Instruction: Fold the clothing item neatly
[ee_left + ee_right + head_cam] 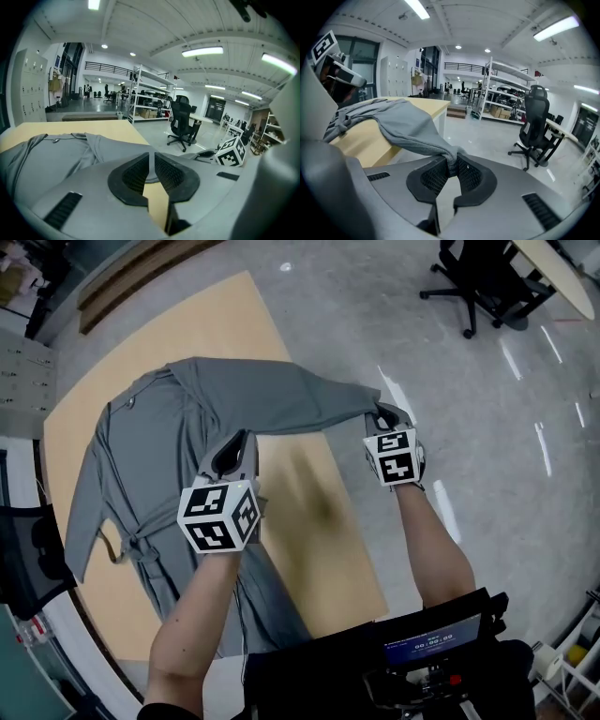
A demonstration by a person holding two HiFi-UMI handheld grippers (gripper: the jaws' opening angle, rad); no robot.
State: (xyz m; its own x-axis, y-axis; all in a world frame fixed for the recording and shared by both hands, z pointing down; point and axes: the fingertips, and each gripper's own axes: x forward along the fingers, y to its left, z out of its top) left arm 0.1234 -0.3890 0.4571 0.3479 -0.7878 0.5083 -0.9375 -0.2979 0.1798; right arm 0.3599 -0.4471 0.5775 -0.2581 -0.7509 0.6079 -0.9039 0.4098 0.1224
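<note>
A grey robe-like garment point(159, 427) lies spread on a light wooden table point(234, 315), its belt knotted at the waist. One sleeve point(300, 399) is lifted and stretched out to the right, past the table's edge. My right gripper point(382, 416) is shut on that sleeve's end; in the right gripper view the bunched cuff point(451, 161) is pinched between the pads of the right gripper point(451, 169). My left gripper point(234, 442) is at the sleeve's lower edge over the table. In the left gripper view the left gripper point(150, 166) has its jaws nearly together, with a thin strip of grey fabric between them.
The table's right edge runs just left of my right gripper, with grey floor beyond. A black office chair point(478, 282) and a pale round tabletop point(562, 273) stand far right. A dark device with a screen point(431, 648) sits low in the head view.
</note>
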